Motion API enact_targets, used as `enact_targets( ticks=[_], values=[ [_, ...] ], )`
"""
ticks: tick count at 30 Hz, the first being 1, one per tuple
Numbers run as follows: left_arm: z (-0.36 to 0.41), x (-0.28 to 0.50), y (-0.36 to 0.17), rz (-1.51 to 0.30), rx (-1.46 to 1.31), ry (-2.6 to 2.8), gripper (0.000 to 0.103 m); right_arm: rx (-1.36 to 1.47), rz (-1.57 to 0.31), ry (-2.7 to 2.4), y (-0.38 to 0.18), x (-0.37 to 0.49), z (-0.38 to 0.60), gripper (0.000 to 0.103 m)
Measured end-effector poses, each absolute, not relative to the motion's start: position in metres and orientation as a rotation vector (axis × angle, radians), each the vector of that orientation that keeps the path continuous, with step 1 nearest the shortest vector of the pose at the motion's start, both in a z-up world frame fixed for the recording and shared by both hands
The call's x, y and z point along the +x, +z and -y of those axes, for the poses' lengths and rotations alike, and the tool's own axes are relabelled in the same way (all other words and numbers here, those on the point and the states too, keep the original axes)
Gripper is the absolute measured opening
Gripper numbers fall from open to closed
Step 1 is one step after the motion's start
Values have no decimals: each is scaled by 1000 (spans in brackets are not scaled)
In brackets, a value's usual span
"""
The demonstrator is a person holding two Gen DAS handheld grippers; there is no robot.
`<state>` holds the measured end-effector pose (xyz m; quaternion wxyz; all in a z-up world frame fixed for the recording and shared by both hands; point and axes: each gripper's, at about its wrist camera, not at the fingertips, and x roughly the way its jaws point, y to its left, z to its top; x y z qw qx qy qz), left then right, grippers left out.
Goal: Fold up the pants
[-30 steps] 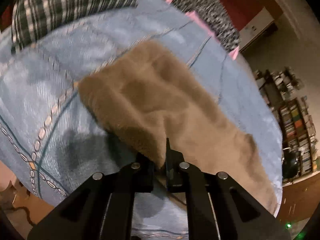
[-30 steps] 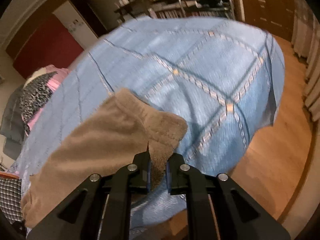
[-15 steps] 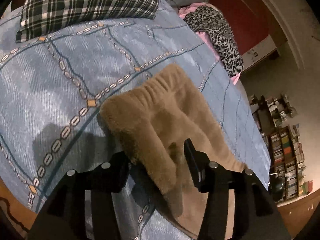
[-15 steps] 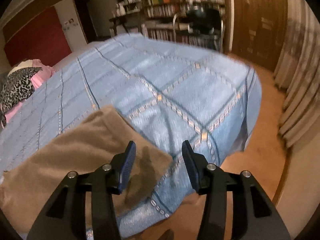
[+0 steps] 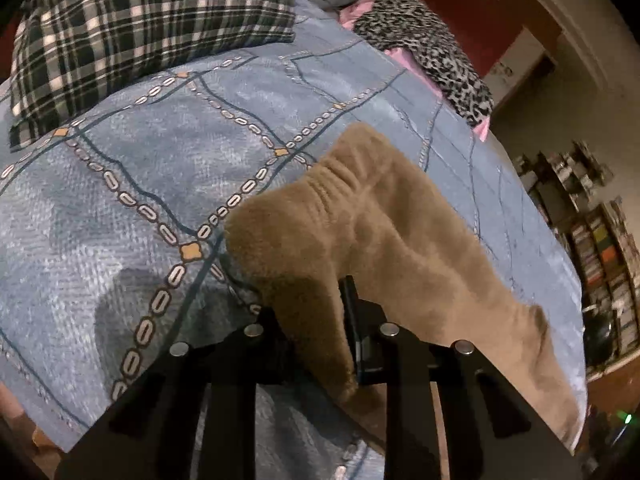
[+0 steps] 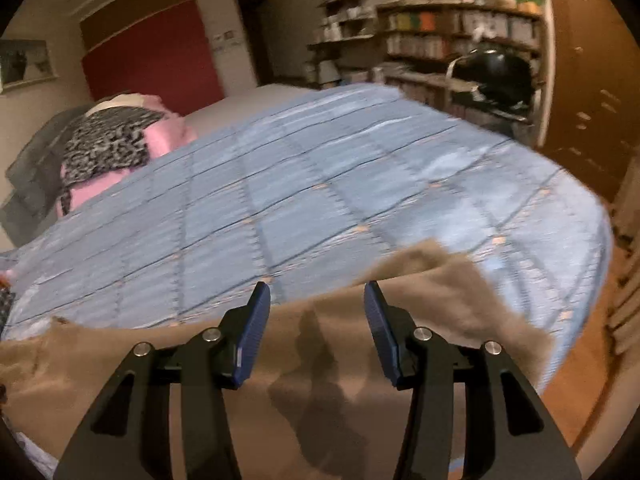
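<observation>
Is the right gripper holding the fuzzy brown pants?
No, the right gripper is open, its blue pads wide apart above the fuzzy brown pants, with no cloth between them.

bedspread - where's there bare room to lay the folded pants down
The blue bedspread is bare across its middle, between the brown pants at the near edge and the leopard-print clothes. The head end is crowded by the plaid pillow and those clothes.

No legible text, label, brand or number anywhere in either wrist view.
</observation>
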<state>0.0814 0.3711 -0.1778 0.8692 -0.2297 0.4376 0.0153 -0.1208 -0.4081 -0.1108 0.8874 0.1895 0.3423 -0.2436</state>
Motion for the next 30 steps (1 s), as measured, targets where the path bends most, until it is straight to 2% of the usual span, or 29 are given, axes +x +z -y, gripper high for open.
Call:
enact_targets(
  ticks=[6, 10, 11, 12, 13, 14, 20, 25, 30],
  values=[
    [-357, 89, -180, -923, -347, 46, 23, 353, -804, -385, -137, -101, 365, 49],
    [-362, 83, -175, -916, -400, 62, 24, 346, -841, -362, -152, -103, 349, 49],
    [-364, 81, -172, -911, -414, 71, 35, 345, -849, -362, -155, -105, 347, 49],
    [-366, 77, -168, -906, -417, 100, 60, 344, -857, -363, -158, -106, 348, 49],
    [-368, 71, -163, -894, -413, 144, 71, 337, -864, -369, -161, -109, 347, 49],
    [-371, 63, -155, -865, -410, 182, 75, 333, -870, -372, -163, -109, 351, 49],
    [-360, 43, -119, -790, -367, 228, 75, 351, -864, -382, -169, -115, 365, 49],
    [-299, 53, -102, -798, -277, 99, 75, 374, -789, -441, -152, -127, 393, 49],
    [-212, 69, -112, -861, -225, -95, 75, 409, -718, -559, -138, -155, 440, 50]
  ],
)
